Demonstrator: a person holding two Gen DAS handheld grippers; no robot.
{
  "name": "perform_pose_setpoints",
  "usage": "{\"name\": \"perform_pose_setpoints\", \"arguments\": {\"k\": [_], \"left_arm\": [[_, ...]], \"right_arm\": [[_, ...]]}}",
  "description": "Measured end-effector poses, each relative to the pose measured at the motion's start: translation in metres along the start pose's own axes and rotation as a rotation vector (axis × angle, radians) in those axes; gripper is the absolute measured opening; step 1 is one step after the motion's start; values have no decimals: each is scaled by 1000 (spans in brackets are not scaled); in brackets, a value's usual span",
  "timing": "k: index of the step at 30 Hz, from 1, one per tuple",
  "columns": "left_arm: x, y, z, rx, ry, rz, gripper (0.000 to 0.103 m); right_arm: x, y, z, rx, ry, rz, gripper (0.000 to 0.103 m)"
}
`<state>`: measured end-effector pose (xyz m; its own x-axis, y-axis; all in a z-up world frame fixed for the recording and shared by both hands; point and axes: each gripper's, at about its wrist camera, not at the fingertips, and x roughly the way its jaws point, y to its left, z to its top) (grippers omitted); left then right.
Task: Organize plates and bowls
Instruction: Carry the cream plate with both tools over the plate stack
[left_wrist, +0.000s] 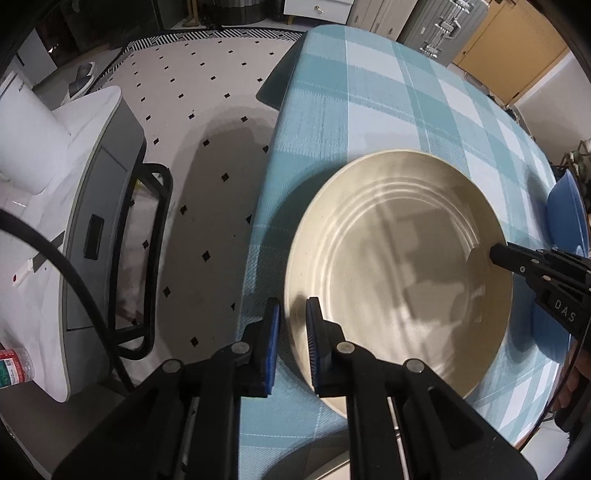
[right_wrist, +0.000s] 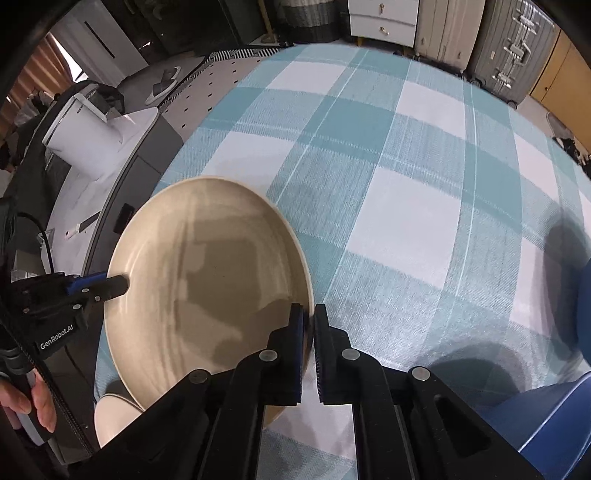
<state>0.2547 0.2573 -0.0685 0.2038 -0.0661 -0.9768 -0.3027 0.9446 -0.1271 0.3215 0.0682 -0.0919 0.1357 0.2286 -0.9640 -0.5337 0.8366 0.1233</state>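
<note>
Left wrist view: the left gripper is clamped on the near-left rim of a big beige plate, which sits centre-right of the frame over the teal checked tablecloth. At the far right edge, the right gripper pinches the plate's opposite rim, with a blue bowl just behind it. Right wrist view: plate lower left, right gripper closed on its right rim.

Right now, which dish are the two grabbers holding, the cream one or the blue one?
The big cream plate. The left gripper and right gripper pinch opposite sides of its rim, while the blue dish sits untouched at the table's edge.
</note>
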Motion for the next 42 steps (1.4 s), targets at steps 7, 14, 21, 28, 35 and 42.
{"name": "perform_pose_setpoints", "arguments": {"k": [7, 14, 21, 28, 35, 42], "left_arm": [[-1, 2, -8, -21, -4, -17, 13], [3, 6, -15, -41, -16, -91, 13], [2, 9, -14, -52, -2, -97, 11], [-12, 6, -12, -37, -10, -91, 11], [-33, 4, -17, -33, -27, -89, 11], [-51, 1, -36, -48, -43, -106, 11]], "right_arm": [[6, -6, -13, 46, 10, 34, 7], [11, -9, -25, 87, 10, 96, 10], [9, -8, -25, 106, -25, 111, 9], [-3, -4, -18, 97, -36, 106, 8], [-24, -2, -20, 88, -56, 115, 8], [-48, 4, -35, 85, -88, 127, 8]]}}
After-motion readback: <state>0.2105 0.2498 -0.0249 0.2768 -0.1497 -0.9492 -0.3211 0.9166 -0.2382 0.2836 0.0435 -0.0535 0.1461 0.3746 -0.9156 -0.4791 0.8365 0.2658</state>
